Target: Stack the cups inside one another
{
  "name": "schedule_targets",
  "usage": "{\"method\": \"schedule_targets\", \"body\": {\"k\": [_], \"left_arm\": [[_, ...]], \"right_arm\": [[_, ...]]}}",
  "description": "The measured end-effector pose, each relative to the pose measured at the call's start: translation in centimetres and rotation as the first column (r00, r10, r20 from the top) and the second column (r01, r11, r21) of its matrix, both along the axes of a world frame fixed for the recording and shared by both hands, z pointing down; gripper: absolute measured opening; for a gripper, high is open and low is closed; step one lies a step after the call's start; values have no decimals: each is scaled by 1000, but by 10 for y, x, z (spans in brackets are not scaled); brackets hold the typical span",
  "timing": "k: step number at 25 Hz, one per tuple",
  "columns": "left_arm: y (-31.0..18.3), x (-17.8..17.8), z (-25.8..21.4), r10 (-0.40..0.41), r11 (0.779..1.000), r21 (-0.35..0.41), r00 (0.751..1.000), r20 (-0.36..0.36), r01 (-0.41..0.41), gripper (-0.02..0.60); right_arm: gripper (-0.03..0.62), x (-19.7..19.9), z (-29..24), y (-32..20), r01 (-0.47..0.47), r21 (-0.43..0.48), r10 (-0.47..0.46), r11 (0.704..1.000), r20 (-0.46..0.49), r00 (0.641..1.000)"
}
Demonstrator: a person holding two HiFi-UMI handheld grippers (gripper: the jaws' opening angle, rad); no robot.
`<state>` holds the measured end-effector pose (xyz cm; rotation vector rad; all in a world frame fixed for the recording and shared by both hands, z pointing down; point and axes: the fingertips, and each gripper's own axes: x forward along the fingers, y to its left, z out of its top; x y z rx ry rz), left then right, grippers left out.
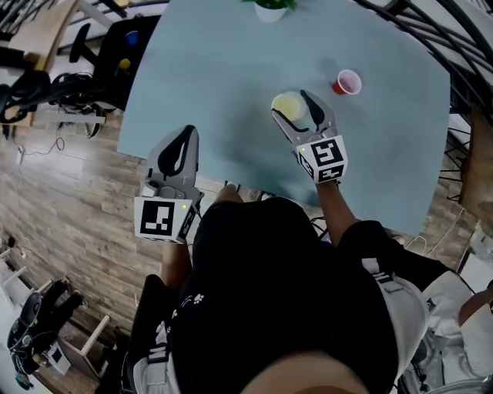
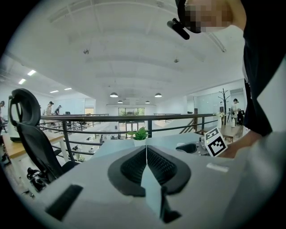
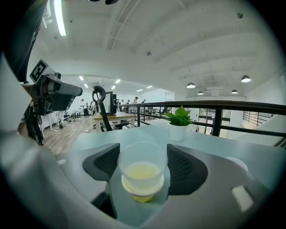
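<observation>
One red cup [image 1: 347,81] on pale-blue table [image 1: 231,77] | right gripper [image 1: 291,101] clamps clear cup [image 3: 142,163] | left gripper [image 2: 146,150] jaws together | railing [image 2: 134,117], office beyond

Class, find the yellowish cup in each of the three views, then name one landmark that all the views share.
Head view: the yellowish cup is at upper middle, in the right claw.
Left gripper view: it cannot be made out.
Right gripper view: lower centre, between the jaws.
Shared landmark: the potted plant.
</observation>
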<state>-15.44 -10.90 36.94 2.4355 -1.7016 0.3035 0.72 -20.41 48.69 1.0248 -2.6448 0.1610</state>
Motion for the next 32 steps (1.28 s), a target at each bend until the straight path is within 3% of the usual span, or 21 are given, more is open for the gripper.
{"method": "schedule_targets", "body": {"k": [12,32], "left_arm": [[-5,-1,0,-14,1000,-4,1000,-10,14,-2],[-3,2,1,1,1000,0,1000,-15,-1,-2]], "right_arm": [[336,-2,29,-6,23,-31,-26,999,-82,996],[341,-2,31,-5,27,-7,-27,1000,-112,993]]}}
